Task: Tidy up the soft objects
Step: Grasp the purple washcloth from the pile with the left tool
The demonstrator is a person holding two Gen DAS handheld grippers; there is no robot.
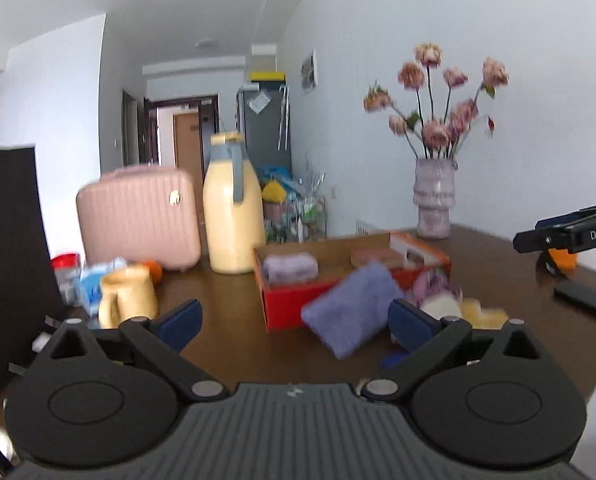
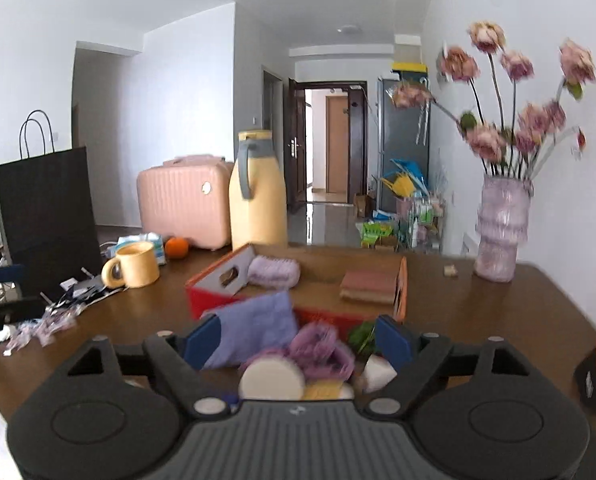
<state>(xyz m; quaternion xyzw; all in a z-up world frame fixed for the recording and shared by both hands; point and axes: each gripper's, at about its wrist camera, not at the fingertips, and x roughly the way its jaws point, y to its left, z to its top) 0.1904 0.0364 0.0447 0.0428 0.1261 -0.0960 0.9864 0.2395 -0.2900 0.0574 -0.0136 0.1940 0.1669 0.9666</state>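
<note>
A red cardboard box (image 1: 282, 312) (image 2: 202, 300) stands open on the brown table. Inside it lie a rolled lilac towel (image 1: 290, 268) (image 2: 274, 272) and a folded brown towel (image 1: 374, 256) (image 2: 368, 286). A blue-purple towel (image 1: 350, 308) (image 2: 254, 328) leans over the box's front wall, blurred. Beside it lie a purple plush (image 1: 434, 284) (image 2: 322, 350), a white round piece (image 1: 442, 306) (image 2: 272, 378) and something yellow (image 1: 482, 314). My left gripper (image 1: 294, 320) is open and holds nothing, a little short of the box. My right gripper (image 2: 297, 339) is open above the plush pile and grips nothing.
Along the table's far side stand a yellow jug (image 1: 234, 208) (image 2: 258, 196), a pink case (image 1: 138, 216) (image 2: 182, 200), a yellow mug (image 1: 128, 296) (image 2: 134, 264), an orange (image 2: 177, 247) and a flower vase (image 1: 434, 204) (image 2: 500, 228). A black paper bag (image 2: 46, 216) and scattered wrappers (image 2: 54, 312) lie left.
</note>
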